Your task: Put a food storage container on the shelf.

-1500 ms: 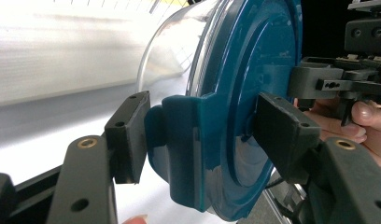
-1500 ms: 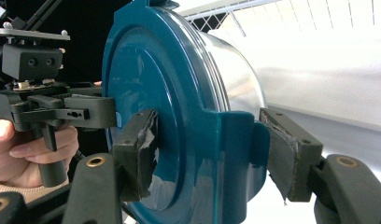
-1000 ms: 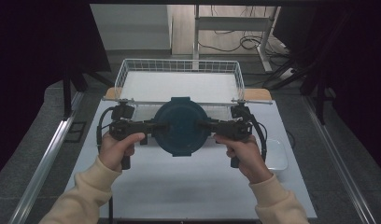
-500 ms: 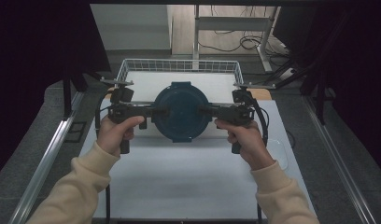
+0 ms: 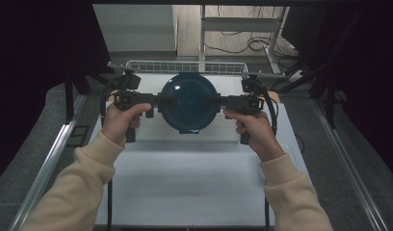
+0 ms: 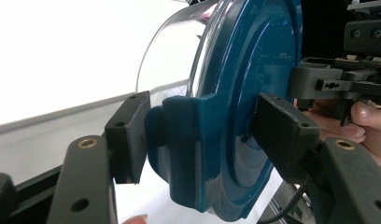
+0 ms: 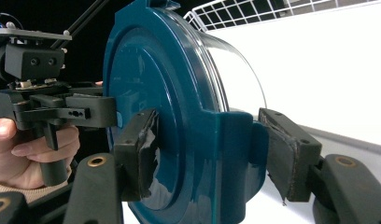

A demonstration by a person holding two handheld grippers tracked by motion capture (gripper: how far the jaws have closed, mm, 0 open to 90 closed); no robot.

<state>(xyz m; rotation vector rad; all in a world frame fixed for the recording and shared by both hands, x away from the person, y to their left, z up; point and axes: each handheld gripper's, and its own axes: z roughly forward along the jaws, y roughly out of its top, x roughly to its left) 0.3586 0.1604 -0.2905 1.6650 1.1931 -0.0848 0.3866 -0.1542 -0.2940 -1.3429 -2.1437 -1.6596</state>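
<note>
Here each gripper, left (image 5: 162, 101) and right (image 5: 215, 102), clamps the blue lidded container (image 5: 189, 102) before the wire basket (image 5: 185, 66).

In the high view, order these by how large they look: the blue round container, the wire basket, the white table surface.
1. White table surface, largest.
2. Blue round container.
3. Wire basket, but the container hides much of it and is held nearer the camera, so ranks 2 and 3 are unsure.

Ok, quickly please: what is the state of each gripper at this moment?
Left gripper: shut on the left handle of the blue lidded container.
Right gripper: shut on its right handle.
</note>
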